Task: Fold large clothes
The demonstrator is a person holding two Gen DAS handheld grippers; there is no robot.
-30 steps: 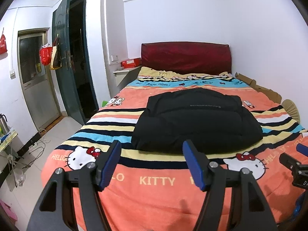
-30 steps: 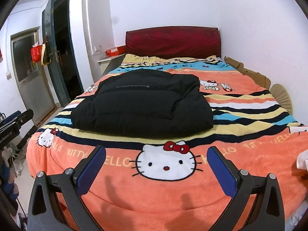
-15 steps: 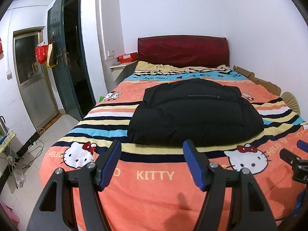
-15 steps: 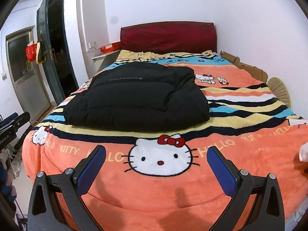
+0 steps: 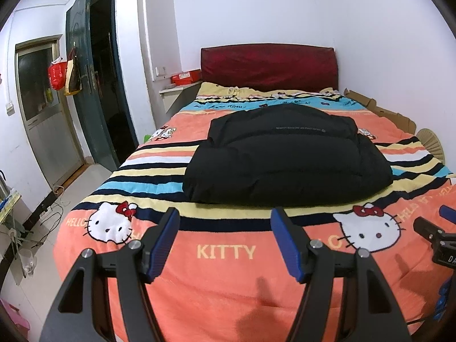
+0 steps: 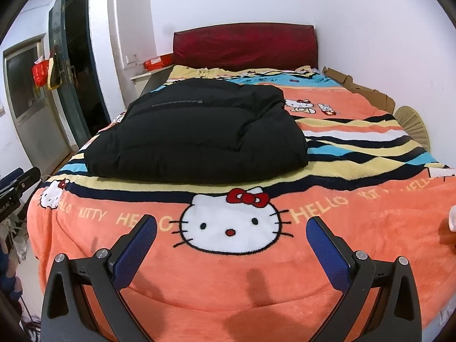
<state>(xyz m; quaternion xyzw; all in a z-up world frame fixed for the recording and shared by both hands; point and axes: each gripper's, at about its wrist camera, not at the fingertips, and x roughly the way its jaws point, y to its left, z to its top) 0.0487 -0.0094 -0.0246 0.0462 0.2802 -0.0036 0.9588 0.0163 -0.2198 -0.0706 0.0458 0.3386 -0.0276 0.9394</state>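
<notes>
Black and puffy, the folded jacket [image 5: 285, 154] lay mid-bed on the Hello Kitty blanket [image 5: 225, 285] in the left view — left gripper [image 5: 225, 242] spread, holding nothing, a red headboard [image 5: 268, 67] behind. From the right, the right gripper [image 6: 231, 246] gaped wide over the blanket; cardboard [image 6: 362, 88] lined the wall side.

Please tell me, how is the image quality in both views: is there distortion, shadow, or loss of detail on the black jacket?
Left wrist view: strong fisheye bending, dark vignette corners, and the black jacket shows few folds. Right wrist view: the same bending; soft shadows fall on the blanket between the open right gripper fingers; focus is sharp.
</notes>
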